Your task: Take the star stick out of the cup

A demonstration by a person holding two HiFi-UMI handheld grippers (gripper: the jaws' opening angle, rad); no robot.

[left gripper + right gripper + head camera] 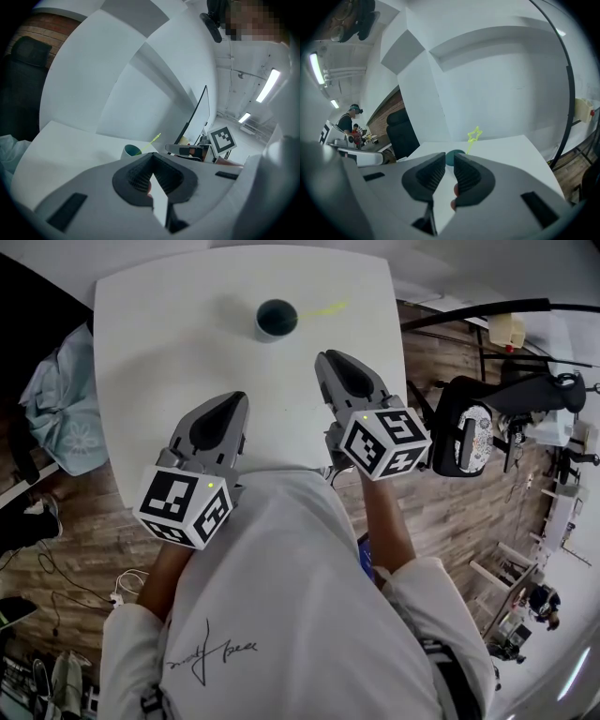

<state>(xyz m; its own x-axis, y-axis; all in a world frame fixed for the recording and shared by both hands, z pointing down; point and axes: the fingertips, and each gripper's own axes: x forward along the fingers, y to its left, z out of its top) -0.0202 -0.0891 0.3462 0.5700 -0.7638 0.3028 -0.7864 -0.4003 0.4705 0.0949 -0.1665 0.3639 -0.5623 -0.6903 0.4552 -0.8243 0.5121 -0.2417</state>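
Note:
A small cup (277, 319) with a teal inside stands near the far edge of the white table (169, 352). A yellow-green star stick (324, 308) leans out of it to the right. Both grippers hover over the table's near part, well short of the cup. My left gripper (237, 401) is shut and empty, its tips meeting (152, 157). My right gripper (325, 358) is barely open and empty, with a narrow gap (449, 158) in line with the cup (456, 151). The star (475, 133) rises just right of the right jaw. From the left, the cup (131, 151) and stick (153, 140) lie ahead.
A black office chair (469, 432) stands close to the table's right edge, and another dark chair (401, 131) is behind the table. Pale cloth (61, 409) lies on the left. Cables (56, 587) run over the wooden floor. People stand far off (350, 125).

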